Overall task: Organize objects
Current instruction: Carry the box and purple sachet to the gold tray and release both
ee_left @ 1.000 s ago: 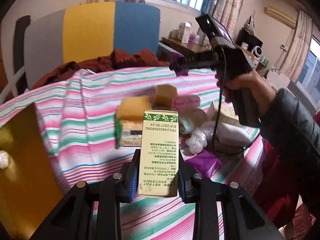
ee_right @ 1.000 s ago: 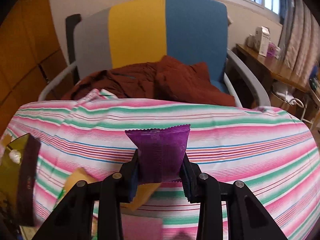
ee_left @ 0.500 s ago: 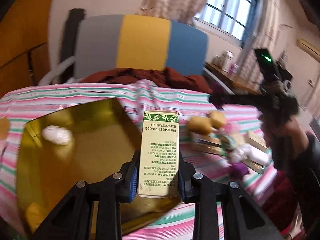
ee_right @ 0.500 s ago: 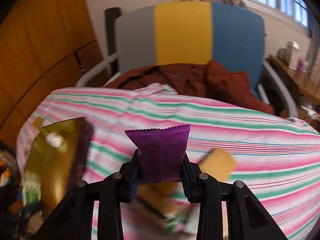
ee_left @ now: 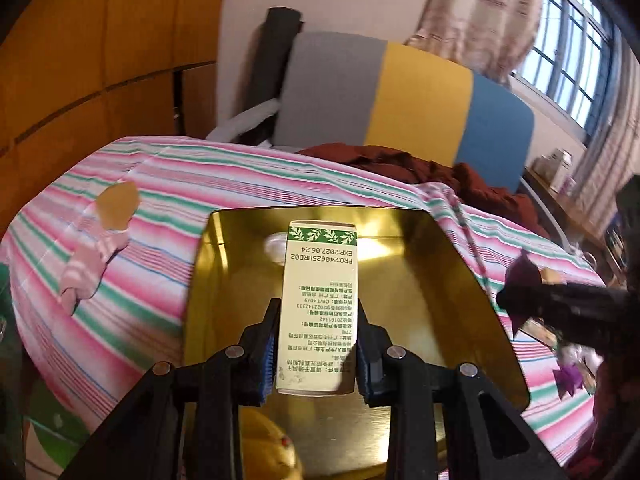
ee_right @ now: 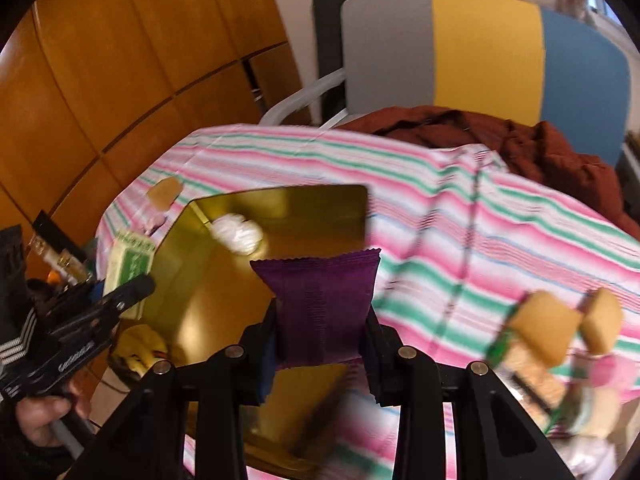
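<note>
My left gripper (ee_left: 316,348) is shut on a cream carton with a green leaf band (ee_left: 320,304) and holds it above the gold tray (ee_left: 440,280). The carton also shows at the left of the right wrist view (ee_right: 130,268). My right gripper (ee_right: 320,344) is shut on a purple foil packet (ee_right: 322,308) above the tray's near right part (ee_right: 304,216). The packet shows at the right edge of the left wrist view (ee_left: 522,276). A white wrapped item (ee_right: 238,234) lies in the tray's far end, and a yellow item (ee_right: 144,346) lies at its near end.
The tray lies on a striped pink and green cloth (ee_left: 160,216). A pink wrapped item (ee_left: 94,264) and a tan piece (ee_left: 118,204) lie left of the tray. A pile of yellow sponges and packets (ee_right: 552,344) lies to the right. A chair with a dark red garment (ee_right: 480,128) stands behind.
Both grippers have swung left from the pile of items to above the gold tray, each still holding its item. The tray now fills the middle of both views.
</note>
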Demonstrator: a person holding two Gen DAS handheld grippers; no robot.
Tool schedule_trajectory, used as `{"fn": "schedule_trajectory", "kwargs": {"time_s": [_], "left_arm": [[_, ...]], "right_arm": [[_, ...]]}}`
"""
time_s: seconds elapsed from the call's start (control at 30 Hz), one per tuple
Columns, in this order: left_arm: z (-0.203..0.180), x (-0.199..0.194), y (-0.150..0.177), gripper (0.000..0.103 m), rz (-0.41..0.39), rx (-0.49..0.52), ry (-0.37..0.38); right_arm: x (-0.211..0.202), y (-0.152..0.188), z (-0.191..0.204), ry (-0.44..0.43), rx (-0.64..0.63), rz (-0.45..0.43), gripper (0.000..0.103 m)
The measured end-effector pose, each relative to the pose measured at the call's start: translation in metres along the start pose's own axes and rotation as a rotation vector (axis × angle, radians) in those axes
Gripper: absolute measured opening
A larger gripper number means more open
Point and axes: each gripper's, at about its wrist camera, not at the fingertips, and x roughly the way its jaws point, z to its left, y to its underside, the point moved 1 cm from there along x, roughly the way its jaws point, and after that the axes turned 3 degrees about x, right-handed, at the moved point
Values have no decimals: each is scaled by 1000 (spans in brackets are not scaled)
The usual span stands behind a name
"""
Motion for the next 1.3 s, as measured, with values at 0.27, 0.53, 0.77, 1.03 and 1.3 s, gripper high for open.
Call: {"fn": "schedule_trajectory", "kwargs": {"time_s": [0.27, 0.53, 0.77, 1.03, 1.3], "left_arm": [[12, -5, 3, 32, -7, -25, -10], [16, -9, 4, 50, 0, -38, -36], [18, -17, 6, 53, 4, -48, -27], [19, -23, 10, 53, 3, -54, -9], [4, -27, 13, 54, -5, -21, 35]], "right_arm": [[13, 14, 33, -21, -18, 31, 36], [13, 22, 47, 35, -17, 11, 39], [10, 23, 50, 52, 8, -18, 70], [2, 31, 49, 67, 38, -38, 96], [-27, 43, 42, 162, 19, -154, 103]]}}
